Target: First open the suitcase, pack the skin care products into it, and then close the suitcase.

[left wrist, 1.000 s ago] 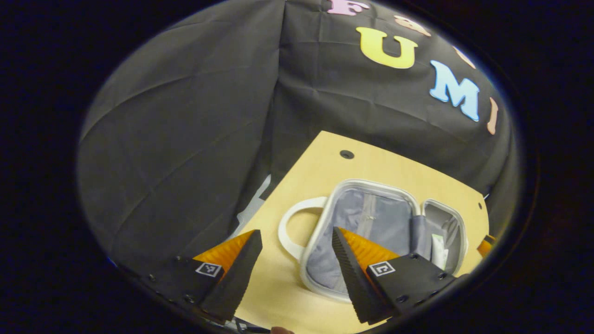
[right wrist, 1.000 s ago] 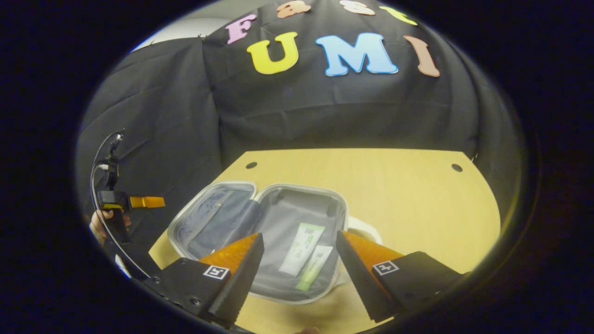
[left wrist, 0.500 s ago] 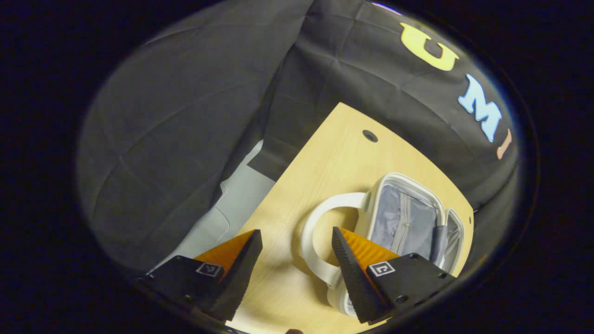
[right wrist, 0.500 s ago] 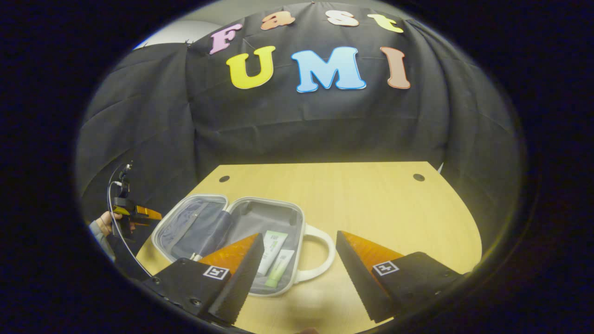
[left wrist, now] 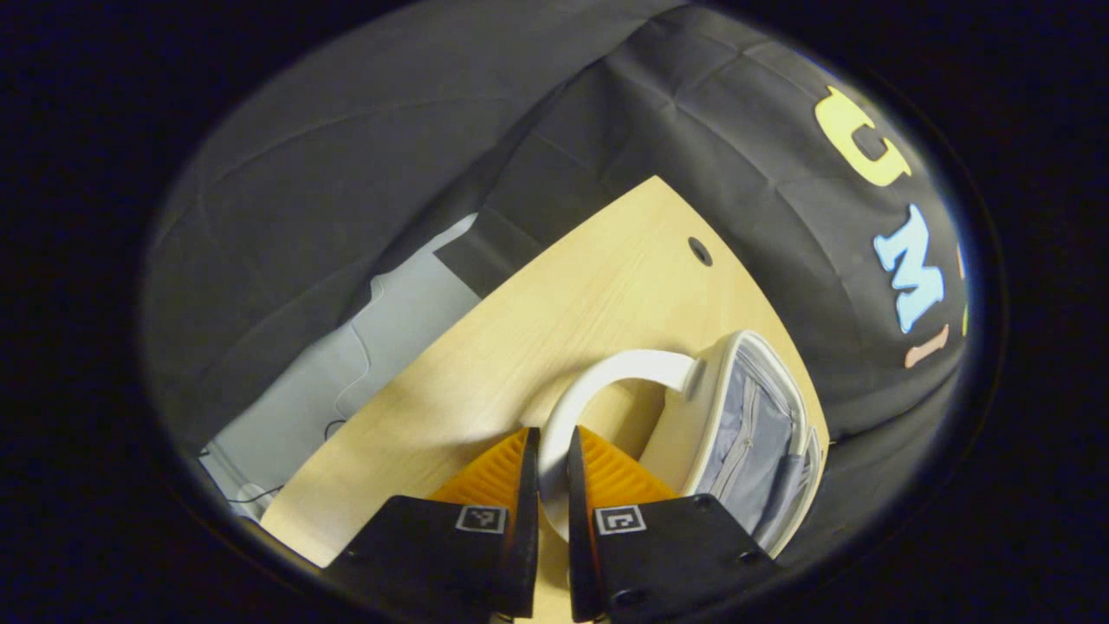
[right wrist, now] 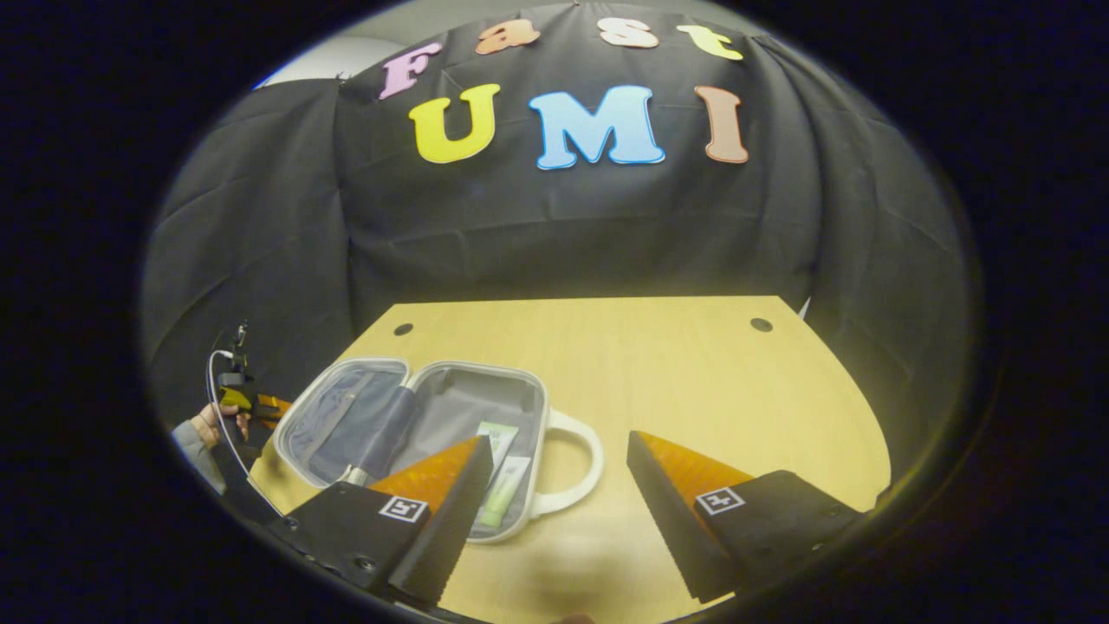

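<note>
- A second ago the left claw (left wrist: 546,472) stood wide open over the open suitcase (left wrist: 745,433); now its fingers have narrowed around the white handle (left wrist: 606,381), which runs between them, though actual contact cannot be made out.
- The right claw (right wrist: 559,481) stays wide apart, empty, above the surface (right wrist: 693,381), and has drawn back from the case.
- In the right gripper view, the claw's left finger covers the lower ends of the two tubes (right wrist: 501,472), and the far gripper (right wrist: 247,400) and its hand (right wrist: 208,425) are small and unclear.
- The suitcase lies open on the surface; both tubes sit in its right half, beside the handle.
</note>
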